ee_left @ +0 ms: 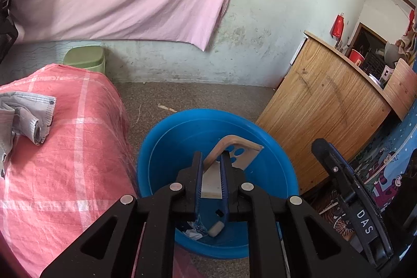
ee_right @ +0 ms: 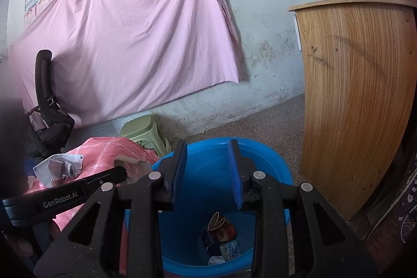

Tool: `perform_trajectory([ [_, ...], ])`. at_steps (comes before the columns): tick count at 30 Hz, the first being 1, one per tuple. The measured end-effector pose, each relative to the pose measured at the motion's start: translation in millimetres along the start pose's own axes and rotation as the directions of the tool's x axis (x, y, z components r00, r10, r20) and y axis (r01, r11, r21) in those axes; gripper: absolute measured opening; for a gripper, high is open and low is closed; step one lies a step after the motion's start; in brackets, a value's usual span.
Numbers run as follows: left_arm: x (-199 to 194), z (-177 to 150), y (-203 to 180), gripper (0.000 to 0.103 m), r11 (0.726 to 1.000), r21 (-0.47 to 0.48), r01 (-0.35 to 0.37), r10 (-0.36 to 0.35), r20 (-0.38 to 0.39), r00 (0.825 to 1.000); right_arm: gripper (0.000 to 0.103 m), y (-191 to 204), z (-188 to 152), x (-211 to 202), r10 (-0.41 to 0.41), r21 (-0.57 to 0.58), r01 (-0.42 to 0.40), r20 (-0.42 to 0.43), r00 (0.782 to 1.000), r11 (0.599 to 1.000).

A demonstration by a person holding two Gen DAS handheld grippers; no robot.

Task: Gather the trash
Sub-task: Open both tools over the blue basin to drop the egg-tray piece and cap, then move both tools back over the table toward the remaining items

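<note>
While the left gripper (ee_left: 211,156) stands over the round blue plastic basin (ee_left: 166,142) at lower centre of the left wrist view, its two blue-padded fingers (ee_left: 198,173) are drawn almost together with a bent piece of brown and white card (ee_left: 235,147) between them; whether the pads press on the card cannot be told. That card rises from between the fingers and folds over to the right, above the basin's inner wall. Below the fingers, scraps of crumpled wrapper (ee_left: 194,228) lie on the basin floor.

Seen from the right wrist view, the right gripper (ee_right: 208,168) hangs over the same basin with its fingers (ee_right: 235,181) set moderately apart and nothing between them. On the basin floor, at lower centre of that frame, lie several pieces of printed packaging (ee_right: 221,233).

At left of the left wrist view, a crumpled grey face mask (ee_left: 28,116) rests on the red and pink checked cloth (ee_left: 78,147) that covers a raised surface just beside the basin.

Other features: a pink sheet (ee_right: 135,38) pinned across the pale wall at upper left, a pale green plastic stool (ee_right: 144,134) against the wall, a light wooden cabinet (ee_right: 357,100) at right, and a speckled brown floor (ee_left: 195,95).
</note>
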State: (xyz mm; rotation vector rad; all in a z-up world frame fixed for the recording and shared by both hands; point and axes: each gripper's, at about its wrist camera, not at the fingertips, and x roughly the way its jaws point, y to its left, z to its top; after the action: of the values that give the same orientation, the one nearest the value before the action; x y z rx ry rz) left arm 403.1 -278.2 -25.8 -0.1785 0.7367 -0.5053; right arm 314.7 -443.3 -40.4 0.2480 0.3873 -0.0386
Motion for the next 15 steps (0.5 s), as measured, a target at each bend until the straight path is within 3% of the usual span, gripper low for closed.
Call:
perform_trajectory([
  [8,-23.2,2.4,1.3,0.013,0.999,0.034,-0.025,0.023,0.059,0.998,0.062,3.6,8.5,-9.1,-0.004,0.002,0.004,0.034,0.999,1.000],
  [15,-51.4,6.0,6.5,0.035,0.998,0.038,-0.058,0.053,0.133,0.990,0.075,15.5,16.6,-21.5,0.001,-0.017,0.000,0.082,0.997,1.000],
])
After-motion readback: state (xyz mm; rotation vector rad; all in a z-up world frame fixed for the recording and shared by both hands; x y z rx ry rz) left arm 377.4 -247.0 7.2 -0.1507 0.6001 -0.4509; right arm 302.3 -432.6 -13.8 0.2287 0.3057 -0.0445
